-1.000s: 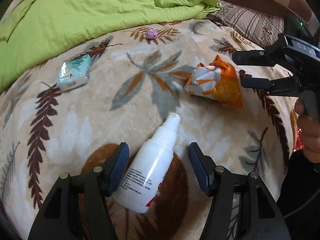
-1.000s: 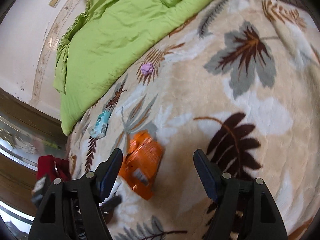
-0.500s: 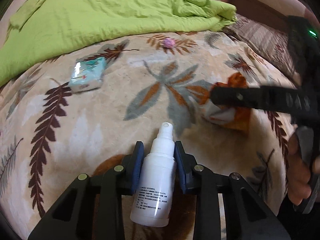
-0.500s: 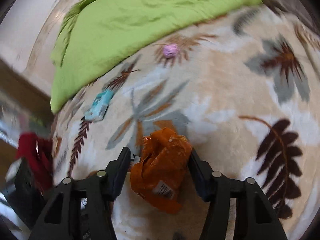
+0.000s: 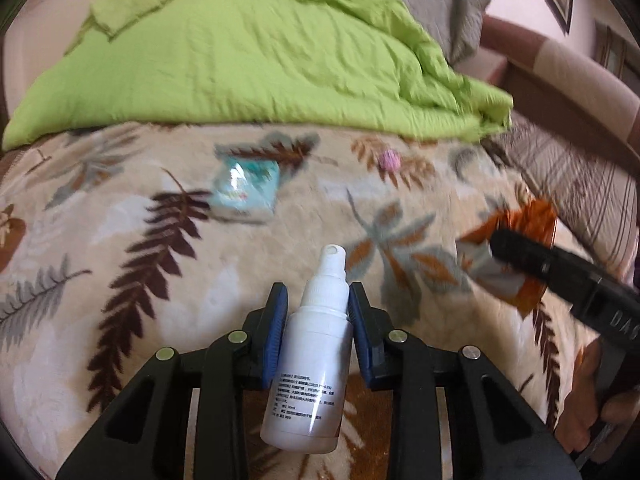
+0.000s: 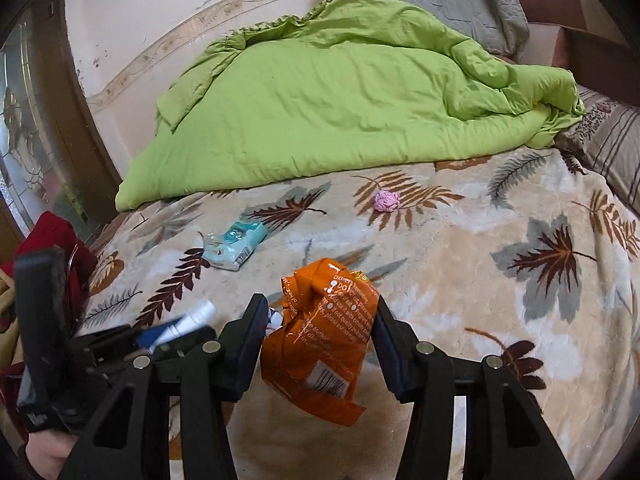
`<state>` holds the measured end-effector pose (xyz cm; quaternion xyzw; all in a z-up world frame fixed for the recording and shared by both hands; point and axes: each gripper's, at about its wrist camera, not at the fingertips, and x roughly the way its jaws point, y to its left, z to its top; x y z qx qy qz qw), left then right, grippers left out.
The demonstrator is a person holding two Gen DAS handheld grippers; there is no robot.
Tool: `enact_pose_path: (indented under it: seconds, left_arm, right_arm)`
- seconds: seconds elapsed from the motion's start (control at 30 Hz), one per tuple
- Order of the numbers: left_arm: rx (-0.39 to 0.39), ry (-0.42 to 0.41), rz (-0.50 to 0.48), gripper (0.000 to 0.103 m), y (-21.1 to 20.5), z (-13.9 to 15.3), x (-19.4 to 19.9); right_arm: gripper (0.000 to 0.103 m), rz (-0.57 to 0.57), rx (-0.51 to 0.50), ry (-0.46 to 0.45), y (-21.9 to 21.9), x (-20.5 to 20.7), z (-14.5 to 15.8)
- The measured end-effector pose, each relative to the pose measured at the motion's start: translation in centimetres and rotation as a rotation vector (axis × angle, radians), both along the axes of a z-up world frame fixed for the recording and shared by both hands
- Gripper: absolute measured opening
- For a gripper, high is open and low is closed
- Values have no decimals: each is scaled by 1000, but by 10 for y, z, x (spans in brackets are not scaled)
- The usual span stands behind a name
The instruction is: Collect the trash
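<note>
Left fingers [image 5: 318,322] pinching white spray bottle [image 5: 310,372], right fingers [image 6: 318,334] closing on orange wrapper [image 6: 324,336]

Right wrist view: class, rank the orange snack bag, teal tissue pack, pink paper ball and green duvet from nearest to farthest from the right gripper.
1. Orange snack bag: between the right gripper's closing jaws.
2. Teal tissue pack: ahead, to the left.
3. Pink paper ball: farther ahead, slightly right.
4. Green duvet: heaped across the back.
</note>
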<state>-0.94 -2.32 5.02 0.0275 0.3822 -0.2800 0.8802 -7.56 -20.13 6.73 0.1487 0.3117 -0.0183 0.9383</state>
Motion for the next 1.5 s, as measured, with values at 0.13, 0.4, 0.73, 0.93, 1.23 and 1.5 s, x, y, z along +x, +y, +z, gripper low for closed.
enact_pose_path:
  seconds: [0.13,0.4,0.73,0.93,1.23,1.5]
  left_arm:
    - [-9,-43,49,30,6,7,0]
    - [5,-71,140,30,16,11,4]
    - [87,-123,159,30,8,9,-2]
    - [117,-129,182,30,8,8,-2]
    - [133,-128,183,30,6,5,-2]
    - [134,-129,184,30,5,6,-2]
  right_arm:
    - [55,3,-14,-10,3,-1,2]
    - [55,23,-45,-3,10,3,0]
    - [55,40,-70,7,16,4,-2]
    - [55,42,-68,6,16,4,-1]
    - [55,48,-65,8,18,5,-2]
    - [55,51,-62,6,18,4,-1]
